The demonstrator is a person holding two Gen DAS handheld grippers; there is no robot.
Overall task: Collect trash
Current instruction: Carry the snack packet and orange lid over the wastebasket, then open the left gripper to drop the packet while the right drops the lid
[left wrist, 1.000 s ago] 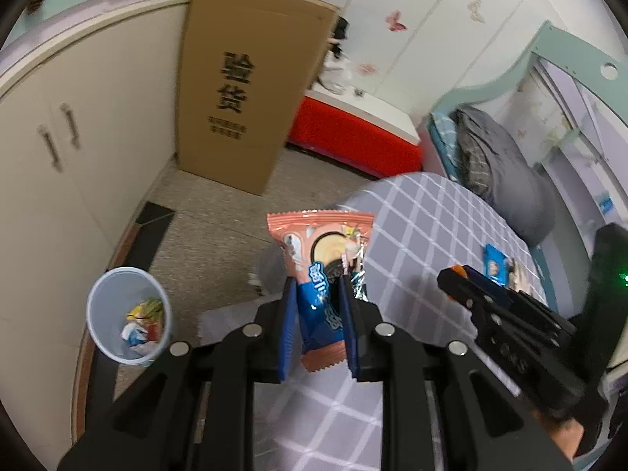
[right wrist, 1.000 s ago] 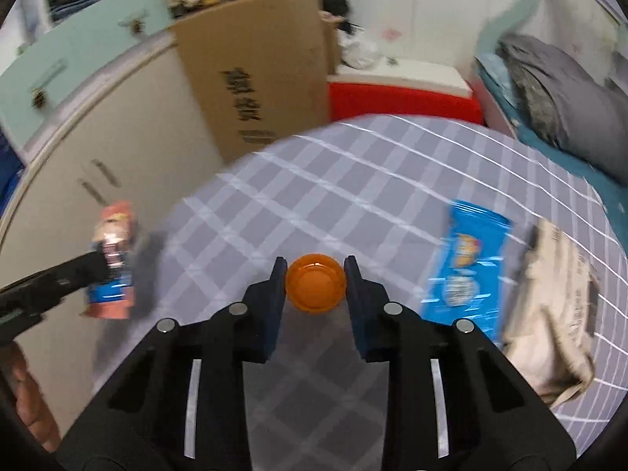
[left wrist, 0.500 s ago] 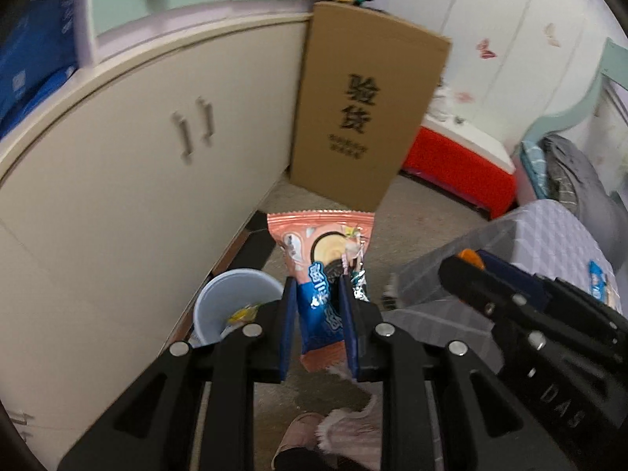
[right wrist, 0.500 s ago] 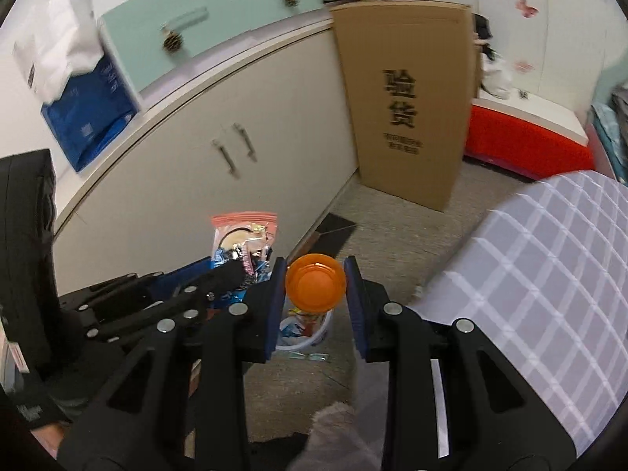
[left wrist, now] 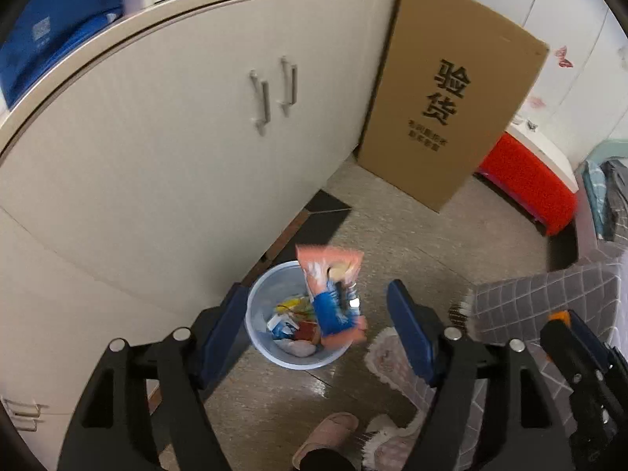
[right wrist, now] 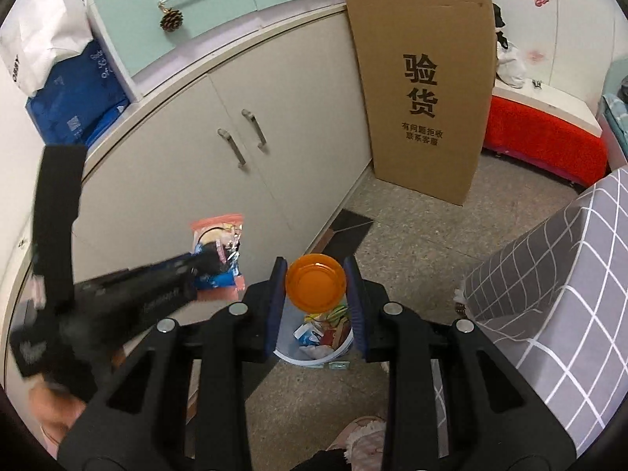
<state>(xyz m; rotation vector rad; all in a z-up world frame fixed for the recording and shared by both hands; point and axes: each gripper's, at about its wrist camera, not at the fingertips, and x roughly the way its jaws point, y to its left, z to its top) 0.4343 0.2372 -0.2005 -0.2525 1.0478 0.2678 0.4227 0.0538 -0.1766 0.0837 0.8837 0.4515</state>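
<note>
A pale blue trash bin [left wrist: 267, 347] with several wrappers in it stands on the floor by the cabinet. My left gripper [left wrist: 316, 292] hangs above it, its jaws opening wide. The pink and blue snack wrapper [left wrist: 333, 294] is loose between the jaws, touching neither pad, and blurred over the bin. In the right wrist view the wrapper [right wrist: 218, 235] shows at the tips of the left gripper [right wrist: 202, 263]. My right gripper [right wrist: 315, 274] is shut on a round orange cap [right wrist: 316, 288] above the bin [right wrist: 290, 355]. It also shows in the left wrist view, right gripper [left wrist: 565, 325].
Cream cabinet doors [left wrist: 176, 149] rise right behind the bin. A tall cardboard box [right wrist: 428, 90] leans against them, with a red bench [right wrist: 545, 137] beyond. The grey checked tablecloth [right wrist: 549, 294] hangs at the right. A person's pink slipper [left wrist: 325, 431] and a fluffy mat [left wrist: 392, 357] lie nearby.
Both grippers swung from the table to above the bin. The left jaws went from gripping the wrapper to wide apart, and the wrapper came free. The right keeps its cap.
</note>
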